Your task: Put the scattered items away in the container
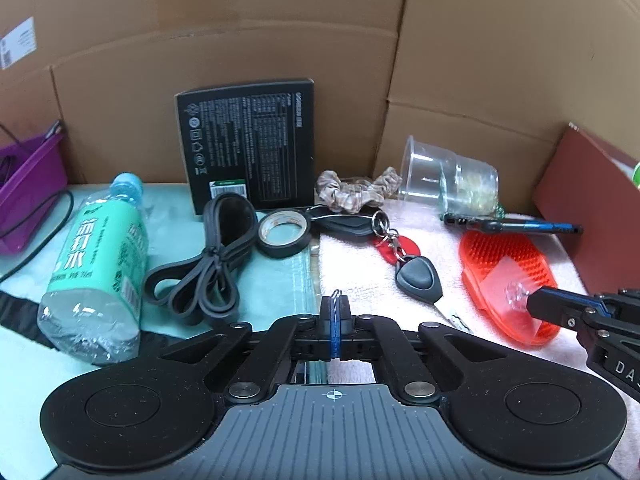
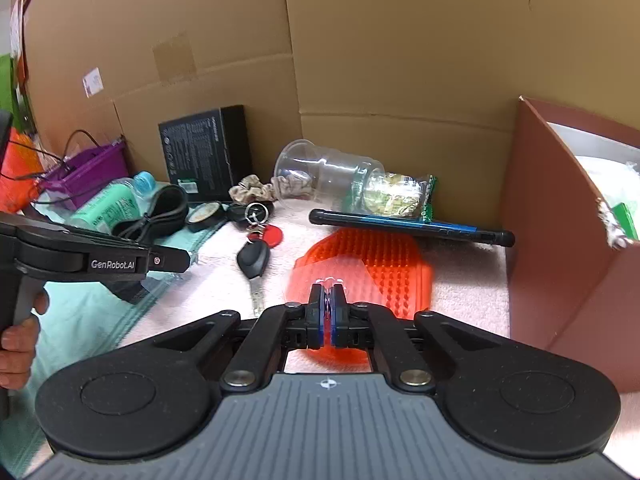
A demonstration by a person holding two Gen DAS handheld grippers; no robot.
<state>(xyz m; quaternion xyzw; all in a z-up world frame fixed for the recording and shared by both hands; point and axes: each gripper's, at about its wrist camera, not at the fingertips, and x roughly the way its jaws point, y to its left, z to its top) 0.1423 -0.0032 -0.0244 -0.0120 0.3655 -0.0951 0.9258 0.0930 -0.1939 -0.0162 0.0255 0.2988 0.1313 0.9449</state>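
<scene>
My right gripper is shut on the clear suction cup of the orange bristle pad, which lies on the pink towel; both also show in the left wrist view, the pad and the gripper. My left gripper is shut on a small binder clip above the towels' seam. The brown container box stands at the right. Car keys, tape roll, black band, green bottle, scrunchie, clear cup and a blue pen lie scattered.
A black product box leans on the cardboard wall. A purple bin with cables sits at far left. A snack packet lies in the cup's base. A mint towel covers the left side.
</scene>
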